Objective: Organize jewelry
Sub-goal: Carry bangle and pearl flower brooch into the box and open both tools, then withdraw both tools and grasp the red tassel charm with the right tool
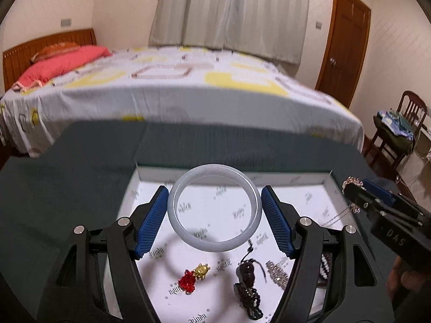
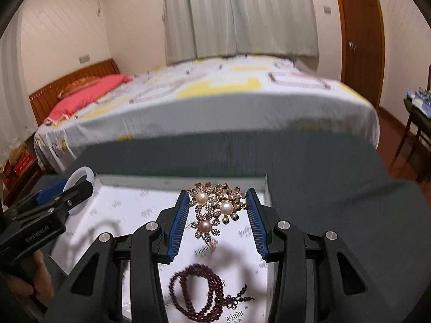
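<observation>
My left tool (image 1: 214,216) grips a pale translucent bangle (image 1: 214,210), its blue pads pressed on the ring's two sides; my right tool (image 2: 217,211) is clamped on a gold flower brooch with three pearls (image 2: 215,210), pads on either flank; both pieces hang over the white printed tray (image 1: 296,183), a shallow open box on the dark green table (image 1: 67,188).

In the tray, from the left wrist view, a red beaded charm with a small gold figure (image 1: 194,276) lies at six o'clock below the bangle; a dark beaded tassel piece (image 1: 246,288) sits towards five o'clock; a silver link band (image 1: 277,273) lies beside it, partly hidden behind my tool's arm. From the right wrist view a coiled strand of dark purple beads (image 2: 199,293) lies at six o'clock under the brooch.

The tray's far wall runs at twelve o'clock, just beyond both pieces; past it the table stays bare up to its far edge, where the bed (image 1: 175,80) begins; the tray's right corner stands at one o'clock of the brooch; the two tools hang side by side, apart.
</observation>
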The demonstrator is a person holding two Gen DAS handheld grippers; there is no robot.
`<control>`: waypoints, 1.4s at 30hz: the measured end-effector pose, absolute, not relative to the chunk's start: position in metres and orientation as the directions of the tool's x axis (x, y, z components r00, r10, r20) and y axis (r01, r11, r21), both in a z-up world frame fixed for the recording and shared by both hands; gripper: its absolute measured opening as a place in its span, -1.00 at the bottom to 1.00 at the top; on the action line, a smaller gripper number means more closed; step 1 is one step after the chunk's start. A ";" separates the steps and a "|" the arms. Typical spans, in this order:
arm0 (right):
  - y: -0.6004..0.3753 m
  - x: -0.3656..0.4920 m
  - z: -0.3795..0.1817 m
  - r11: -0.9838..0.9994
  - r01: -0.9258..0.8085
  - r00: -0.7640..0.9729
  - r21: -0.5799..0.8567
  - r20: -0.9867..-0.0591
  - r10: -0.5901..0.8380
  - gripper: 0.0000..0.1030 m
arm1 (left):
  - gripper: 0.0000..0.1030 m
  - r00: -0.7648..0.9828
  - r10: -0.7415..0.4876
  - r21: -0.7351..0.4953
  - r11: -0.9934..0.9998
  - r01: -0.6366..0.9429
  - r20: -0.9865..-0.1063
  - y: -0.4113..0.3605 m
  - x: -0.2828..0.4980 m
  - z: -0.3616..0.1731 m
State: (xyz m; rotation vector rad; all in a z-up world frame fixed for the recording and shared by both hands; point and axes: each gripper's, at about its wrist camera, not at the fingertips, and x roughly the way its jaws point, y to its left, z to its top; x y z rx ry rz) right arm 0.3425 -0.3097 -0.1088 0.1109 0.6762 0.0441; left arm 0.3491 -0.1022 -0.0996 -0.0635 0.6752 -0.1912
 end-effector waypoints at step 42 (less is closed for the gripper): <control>-0.263 0.276 -0.100 0.990 -0.056 0.789 0.133 -0.601 0.125 0.40 | 0.51 0.764 -0.171 -0.090 0.985 0.147 -0.622 -0.080 0.298 -0.087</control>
